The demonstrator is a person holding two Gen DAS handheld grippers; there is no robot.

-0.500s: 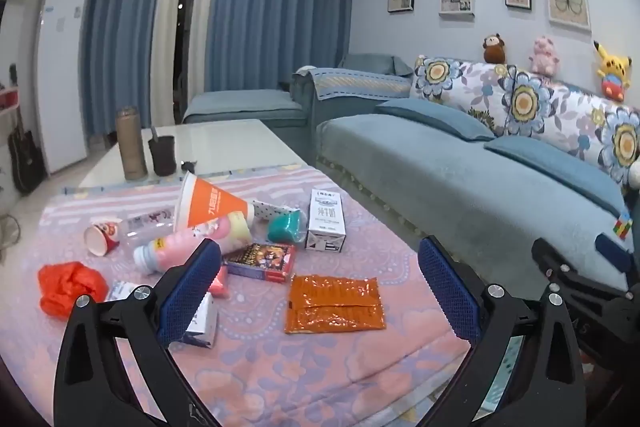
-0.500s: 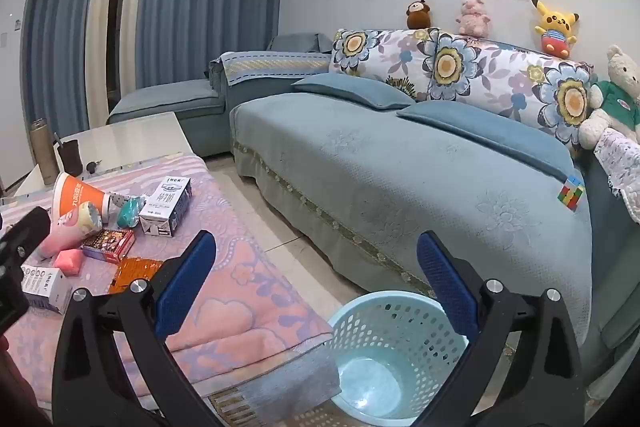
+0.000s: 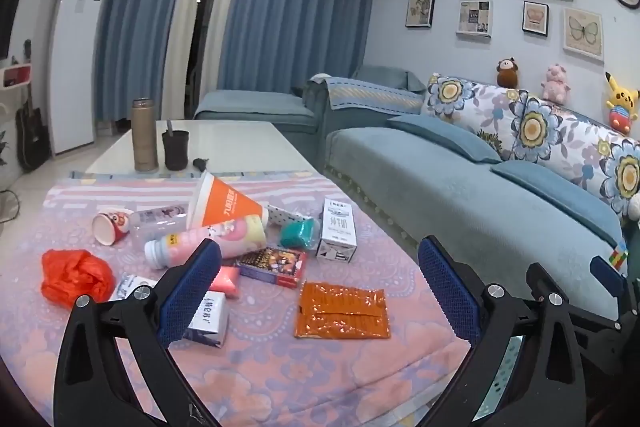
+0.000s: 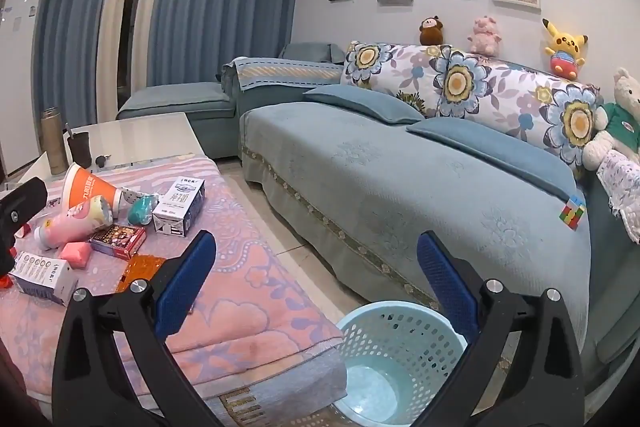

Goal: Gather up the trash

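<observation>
Left gripper (image 3: 320, 281) hovers, jaws wide, over the orange foil packet (image 3: 342, 311); right gripper (image 4: 316, 271), jaws wide, above the blue basket (image 4: 400, 331).

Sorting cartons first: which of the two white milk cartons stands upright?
The milk carton beside the teal wad stands upright; the other carton, behind the left gripper, lies flat.

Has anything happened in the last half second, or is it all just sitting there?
Hardly anything. Both views shifted a touch, so the hands drifted slightly. Left claw and right claw stayed open and empty; the trash on the blanket and the basket stayed put.
</observation>
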